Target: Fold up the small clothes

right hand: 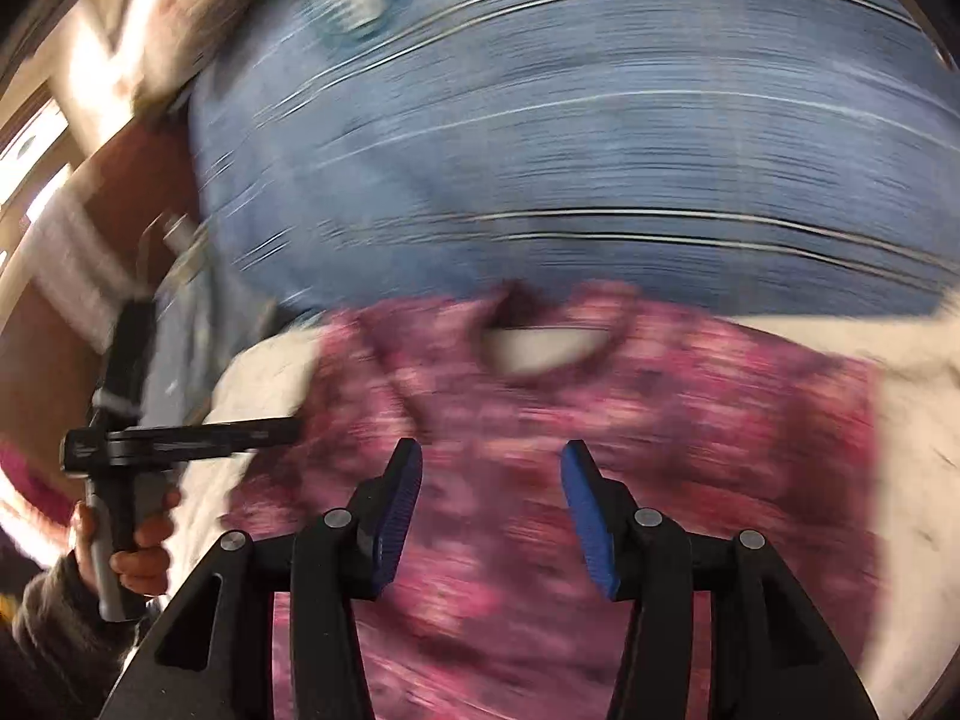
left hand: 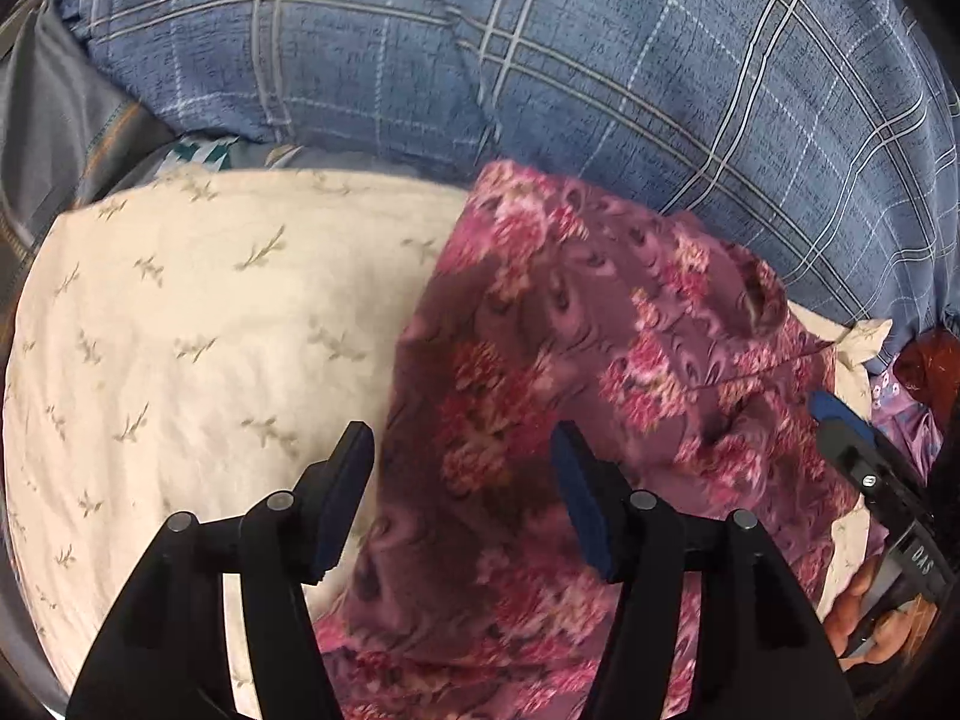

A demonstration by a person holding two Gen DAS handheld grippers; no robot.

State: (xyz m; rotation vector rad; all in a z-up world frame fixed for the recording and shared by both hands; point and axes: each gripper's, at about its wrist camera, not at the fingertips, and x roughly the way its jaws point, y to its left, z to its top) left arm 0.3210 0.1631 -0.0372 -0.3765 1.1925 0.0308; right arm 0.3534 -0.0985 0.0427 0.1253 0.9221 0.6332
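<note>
A small purple garment with pink flowers [left hand: 570, 390] lies spread on a cream sheet [left hand: 210, 312], its neck opening toward the blue quilt. It also shows, blurred, in the right wrist view [right hand: 600, 432]. My left gripper [left hand: 462, 450] is open and empty, hovering over the garment's left edge. My right gripper [right hand: 489, 468] is open and empty above the garment's middle. The right gripper shows at the right edge of the left wrist view [left hand: 834, 414]; the left gripper shows at the left of the right wrist view [right hand: 294, 429].
A blue plaid quilt [left hand: 600, 60] is bunched behind the sheet. Grey cloth [left hand: 54, 108] lies at the far left. More clothing, purple and rust-red [left hand: 918, 384], sits at the right edge. The right wrist view is heavily motion-blurred.
</note>
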